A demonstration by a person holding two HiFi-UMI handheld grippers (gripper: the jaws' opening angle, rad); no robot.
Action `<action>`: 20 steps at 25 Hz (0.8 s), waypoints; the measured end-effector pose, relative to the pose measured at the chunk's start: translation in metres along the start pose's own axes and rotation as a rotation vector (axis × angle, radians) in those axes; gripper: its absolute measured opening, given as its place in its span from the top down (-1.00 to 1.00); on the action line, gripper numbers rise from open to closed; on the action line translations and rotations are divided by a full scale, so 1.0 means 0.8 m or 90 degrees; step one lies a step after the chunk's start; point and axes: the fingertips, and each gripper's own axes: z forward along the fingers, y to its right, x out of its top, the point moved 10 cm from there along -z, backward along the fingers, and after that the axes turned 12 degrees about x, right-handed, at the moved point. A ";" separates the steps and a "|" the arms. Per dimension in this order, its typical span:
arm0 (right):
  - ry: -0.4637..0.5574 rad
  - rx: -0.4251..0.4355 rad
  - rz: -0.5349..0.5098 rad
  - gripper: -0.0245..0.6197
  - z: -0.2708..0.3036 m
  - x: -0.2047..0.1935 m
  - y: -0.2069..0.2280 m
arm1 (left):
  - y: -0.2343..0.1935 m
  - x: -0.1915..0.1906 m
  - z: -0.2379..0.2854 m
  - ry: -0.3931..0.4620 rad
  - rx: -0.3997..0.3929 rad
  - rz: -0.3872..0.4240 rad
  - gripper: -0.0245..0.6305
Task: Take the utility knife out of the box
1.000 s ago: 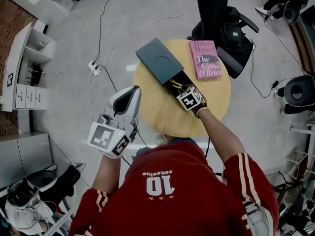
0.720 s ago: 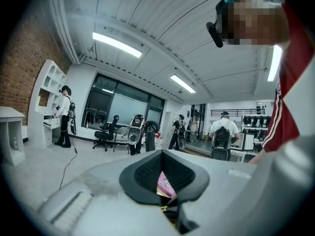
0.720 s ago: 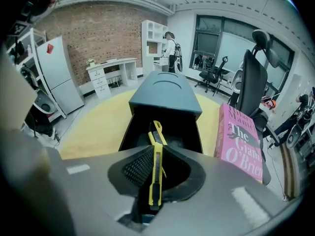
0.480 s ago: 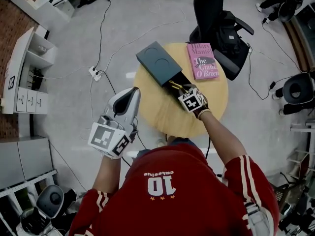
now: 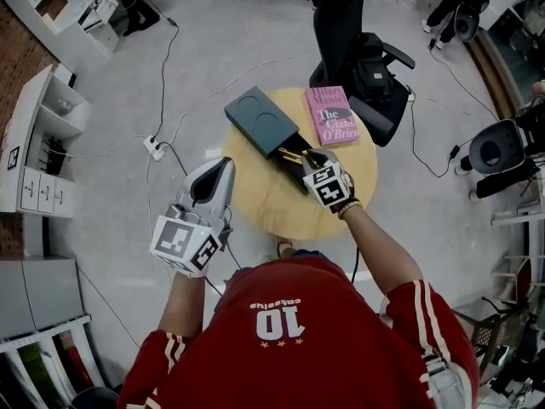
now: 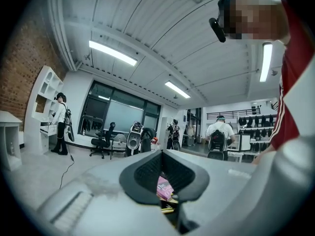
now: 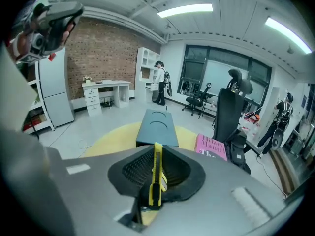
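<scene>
A dark teal box (image 5: 258,118) lies on the round yellow table (image 5: 281,207), its black inner tray (image 5: 288,167) pulled out toward me. My right gripper (image 5: 308,157) hangs above that tray, shut on the yellow utility knife (image 5: 289,153). In the right gripper view the utility knife (image 7: 156,176) stands on edge between the jaws of the right gripper (image 7: 155,168), pointing at the box (image 7: 157,126). My left gripper (image 5: 224,166) is off the table's left edge, shut and empty. In the left gripper view the closed left gripper (image 6: 163,156) points level across the room.
A pink book (image 5: 330,114) lies on the table right of the box. Behind it are a black office chair with a bag (image 5: 372,73) and a standing person (image 5: 334,15). A power strip (image 5: 154,147) with cables lies on the floor; white shelves (image 5: 38,135) stand left.
My right gripper has risen from the box's tray with the yellow knife in it. The left gripper has shifted slightly and stays shut.
</scene>
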 end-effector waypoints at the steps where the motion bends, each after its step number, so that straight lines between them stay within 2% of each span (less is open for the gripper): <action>1: 0.015 -0.003 -0.003 0.77 -0.011 0.007 -0.004 | 0.002 0.002 -0.002 0.004 -0.003 0.002 0.92; 11: 0.218 -0.020 -0.033 0.77 -0.142 0.098 -0.044 | 0.020 0.017 -0.024 0.034 -0.014 0.018 0.92; 15: 0.305 -0.007 0.001 0.77 -0.191 0.114 -0.064 | 0.020 0.022 -0.033 0.040 -0.012 0.025 0.92; 20: 0.388 -0.006 -0.011 0.77 -0.247 0.133 -0.093 | 0.023 0.027 -0.045 0.049 -0.013 0.033 0.92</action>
